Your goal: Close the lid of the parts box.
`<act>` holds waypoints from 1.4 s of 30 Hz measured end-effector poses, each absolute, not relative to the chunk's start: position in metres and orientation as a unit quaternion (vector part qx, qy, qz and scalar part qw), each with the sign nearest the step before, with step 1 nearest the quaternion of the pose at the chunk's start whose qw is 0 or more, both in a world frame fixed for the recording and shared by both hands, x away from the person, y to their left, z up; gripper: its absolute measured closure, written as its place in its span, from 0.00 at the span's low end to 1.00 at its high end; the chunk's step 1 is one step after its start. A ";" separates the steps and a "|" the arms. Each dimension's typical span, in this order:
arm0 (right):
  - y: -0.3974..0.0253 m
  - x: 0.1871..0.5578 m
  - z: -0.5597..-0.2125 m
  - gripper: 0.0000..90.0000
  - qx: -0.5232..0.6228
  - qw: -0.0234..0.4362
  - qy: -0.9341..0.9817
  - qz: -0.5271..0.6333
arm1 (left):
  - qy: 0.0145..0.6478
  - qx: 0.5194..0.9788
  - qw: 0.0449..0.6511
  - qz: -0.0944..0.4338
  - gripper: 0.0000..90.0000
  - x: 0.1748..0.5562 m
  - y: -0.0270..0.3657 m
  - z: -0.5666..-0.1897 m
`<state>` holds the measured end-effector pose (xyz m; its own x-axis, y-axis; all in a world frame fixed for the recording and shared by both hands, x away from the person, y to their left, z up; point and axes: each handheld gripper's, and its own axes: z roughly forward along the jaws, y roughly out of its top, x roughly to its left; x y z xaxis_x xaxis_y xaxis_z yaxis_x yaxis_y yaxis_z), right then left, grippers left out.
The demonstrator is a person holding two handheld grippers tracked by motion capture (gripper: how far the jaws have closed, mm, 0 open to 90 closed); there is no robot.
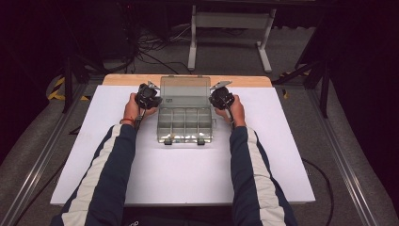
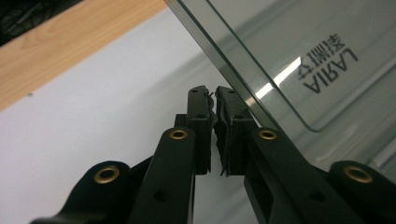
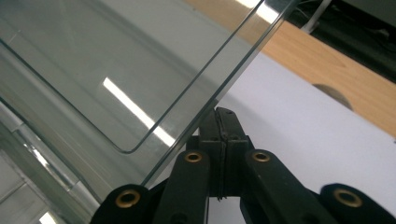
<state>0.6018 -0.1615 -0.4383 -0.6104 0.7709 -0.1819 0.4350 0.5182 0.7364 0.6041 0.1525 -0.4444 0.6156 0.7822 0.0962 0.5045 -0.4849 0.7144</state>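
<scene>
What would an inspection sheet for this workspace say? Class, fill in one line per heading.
Surface: white mat over a wooden table; wood shows along the far edge.
Job's things: clear compartment box, lid raised and open; small items in the near compartments, too small to identify.
Clutter: nothing seen.
Grippers: left tool and right tool flank the lid, jaws shut beside its side edges, not clamping it.
Cables: tangle of dark cables on the floor beyond the table.
Surroundings: white stand, grey floor.
</scene>
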 end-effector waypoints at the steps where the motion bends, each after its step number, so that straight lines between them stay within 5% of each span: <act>1: -0.161 0.602 -0.437 1.00 0.360 0.257 0.832 0.335 | 0.383 0.836 0.330 0.212 0.93 0.604 0.153 -0.443; 14: -0.159 0.595 -0.409 1.00 0.347 0.313 0.809 0.357 | 0.388 0.814 0.368 0.229 0.95 0.603 0.153 -0.421; 42: -0.163 0.548 -0.375 1.00 0.339 0.314 0.783 0.416 | 0.362 0.810 0.371 0.273 0.95 0.548 0.153 -0.363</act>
<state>0.5478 -0.1632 -0.3747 -0.5724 0.7928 -0.2093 0.2701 0.4232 0.8648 0.5477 0.1532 -0.3626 0.5881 0.7900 0.1735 0.3847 -0.4619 0.7992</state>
